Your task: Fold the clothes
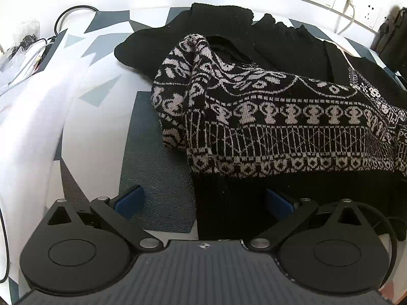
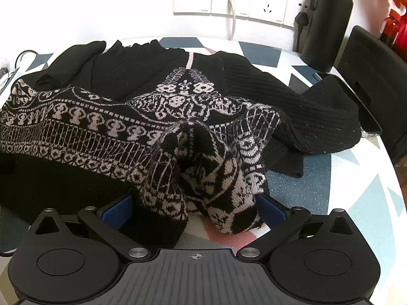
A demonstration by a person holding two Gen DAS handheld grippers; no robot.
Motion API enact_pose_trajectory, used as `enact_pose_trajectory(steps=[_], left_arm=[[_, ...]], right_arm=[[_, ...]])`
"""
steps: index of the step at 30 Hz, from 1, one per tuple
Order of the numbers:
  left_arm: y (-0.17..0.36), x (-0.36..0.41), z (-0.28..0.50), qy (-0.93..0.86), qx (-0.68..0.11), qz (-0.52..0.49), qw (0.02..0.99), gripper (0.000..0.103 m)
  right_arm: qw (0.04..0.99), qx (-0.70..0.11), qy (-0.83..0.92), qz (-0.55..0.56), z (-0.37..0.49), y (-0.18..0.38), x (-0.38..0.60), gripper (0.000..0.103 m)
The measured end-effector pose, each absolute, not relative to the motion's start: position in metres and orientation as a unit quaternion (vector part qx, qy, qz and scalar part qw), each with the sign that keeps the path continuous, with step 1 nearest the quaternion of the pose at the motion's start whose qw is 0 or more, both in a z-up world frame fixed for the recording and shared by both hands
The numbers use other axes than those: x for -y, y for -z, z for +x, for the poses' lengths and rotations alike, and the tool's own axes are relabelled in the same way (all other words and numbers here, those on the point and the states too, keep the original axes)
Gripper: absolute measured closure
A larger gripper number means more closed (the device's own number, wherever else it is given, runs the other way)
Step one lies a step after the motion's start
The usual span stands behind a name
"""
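A black knitted sweater with a pale patterned band [image 1: 267,117] lies crumpled across the table with its geometric blue, grey and white cover [image 1: 157,167], filling the centre and right of the left wrist view. The left gripper [image 1: 203,200] has its jaws spread wide above the sweater's black hem, pinching nothing. The right gripper [image 2: 194,211] also stands spread, a bunched patterned fold lying between its blue pads [image 2: 117,213], unpressed.

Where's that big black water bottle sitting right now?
The black bottle shows only in the right wrist view, at the top right: upright at the table's far edge by the wall sockets, beyond the sweater.
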State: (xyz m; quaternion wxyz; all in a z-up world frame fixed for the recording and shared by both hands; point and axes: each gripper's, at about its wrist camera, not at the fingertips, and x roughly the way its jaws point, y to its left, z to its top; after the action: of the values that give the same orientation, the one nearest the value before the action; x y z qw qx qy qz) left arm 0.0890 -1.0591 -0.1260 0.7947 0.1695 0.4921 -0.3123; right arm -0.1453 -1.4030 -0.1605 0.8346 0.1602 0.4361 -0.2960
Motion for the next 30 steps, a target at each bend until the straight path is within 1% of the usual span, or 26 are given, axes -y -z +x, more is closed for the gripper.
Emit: enact_pose_trajectory(steps=[24, 30], left_arm=[[0.1272, 1.0551, 0.0844, 0.309, -0.478, 0.167, 0.805, 0.0], [0.1264, 1.0581, 0.0867, 0.297, -0.493, 0.166, 0.801, 0.0]], right_arm=[[0.829, -0.428, 0.317, 0.172, -0.1476, 0.1606, 1.3975, 0.001], [0.827, -0.43, 0.318, 0.175, -0.1473, 0.1605, 1.3984, 0.001]])
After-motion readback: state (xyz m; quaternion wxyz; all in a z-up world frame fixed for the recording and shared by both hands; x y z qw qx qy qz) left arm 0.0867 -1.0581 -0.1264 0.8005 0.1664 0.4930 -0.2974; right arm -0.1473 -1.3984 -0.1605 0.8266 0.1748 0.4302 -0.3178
